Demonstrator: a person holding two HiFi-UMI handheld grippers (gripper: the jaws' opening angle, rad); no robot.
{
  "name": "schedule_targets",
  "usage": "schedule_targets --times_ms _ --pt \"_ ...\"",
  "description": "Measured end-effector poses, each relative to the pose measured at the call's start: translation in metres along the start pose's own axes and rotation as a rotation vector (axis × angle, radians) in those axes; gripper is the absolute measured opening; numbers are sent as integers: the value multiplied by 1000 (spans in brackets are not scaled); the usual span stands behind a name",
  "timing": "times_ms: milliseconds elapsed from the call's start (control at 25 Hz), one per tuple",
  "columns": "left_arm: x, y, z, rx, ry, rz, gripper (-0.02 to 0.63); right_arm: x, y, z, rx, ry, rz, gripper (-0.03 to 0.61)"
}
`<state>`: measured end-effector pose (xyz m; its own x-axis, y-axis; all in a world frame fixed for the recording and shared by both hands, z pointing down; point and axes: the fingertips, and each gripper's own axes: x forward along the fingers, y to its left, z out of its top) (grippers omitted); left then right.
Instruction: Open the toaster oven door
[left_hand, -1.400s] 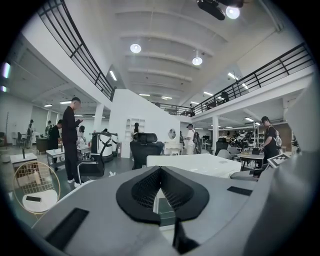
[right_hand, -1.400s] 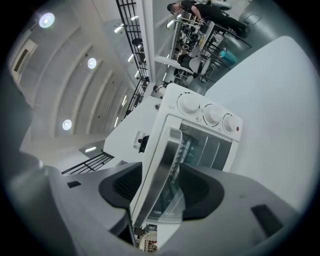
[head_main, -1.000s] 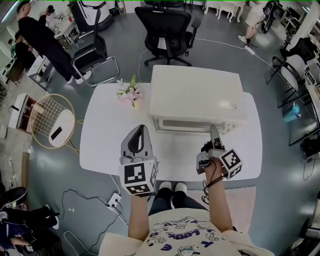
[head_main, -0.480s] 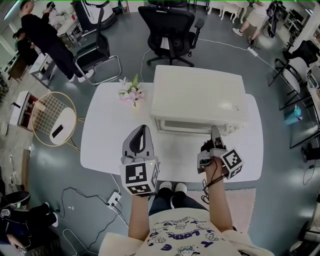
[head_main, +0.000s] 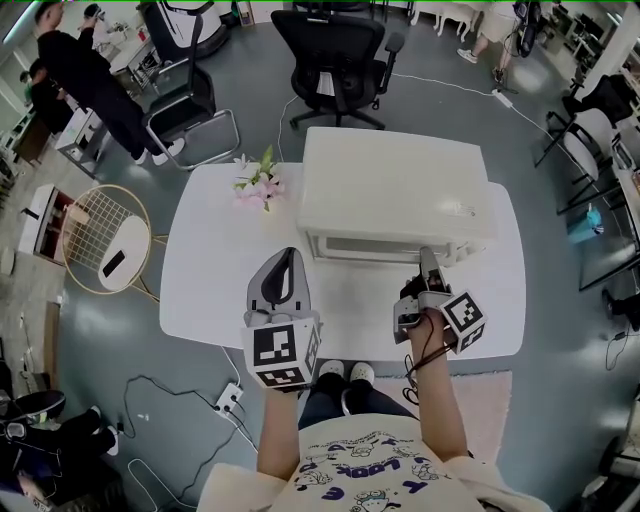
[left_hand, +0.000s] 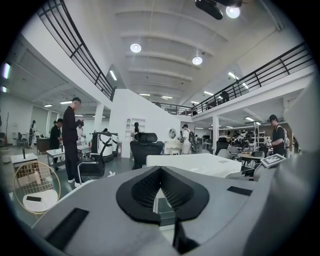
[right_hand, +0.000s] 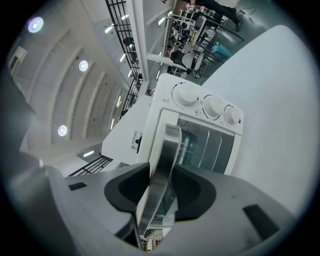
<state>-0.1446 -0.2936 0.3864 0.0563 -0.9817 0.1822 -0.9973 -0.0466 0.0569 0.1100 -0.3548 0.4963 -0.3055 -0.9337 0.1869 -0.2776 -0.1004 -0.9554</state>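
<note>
Lit brightly and evenly by round ceiling lamps (left_hand: 135, 47); cast only soft shadows. Bowed hard toward the edges, darkened at gripper-view corners, blurred up close.

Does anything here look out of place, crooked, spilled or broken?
Nothing stands out. The toaster oven sits square on the table, door shut, flowers beside it. The right gripper has just been closing its jaws on the door handle.

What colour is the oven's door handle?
Shiny silver handle, clearest in the right gripper view.
</note>
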Motion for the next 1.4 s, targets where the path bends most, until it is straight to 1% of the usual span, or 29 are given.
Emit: schedule_targets --times_ms 280,760,1400 --pt "0 -1 0 3 -1 -7 5 -2 -2 -1 -8 9 -9 135" --pt "-12 -8 -11 -4 14 -33 5 -29 -13 -10 -24 15 -24 140" --pt "-29 -19 -31 -17 46 -78 5 -74 -40 -28 -90 8 -112 139"
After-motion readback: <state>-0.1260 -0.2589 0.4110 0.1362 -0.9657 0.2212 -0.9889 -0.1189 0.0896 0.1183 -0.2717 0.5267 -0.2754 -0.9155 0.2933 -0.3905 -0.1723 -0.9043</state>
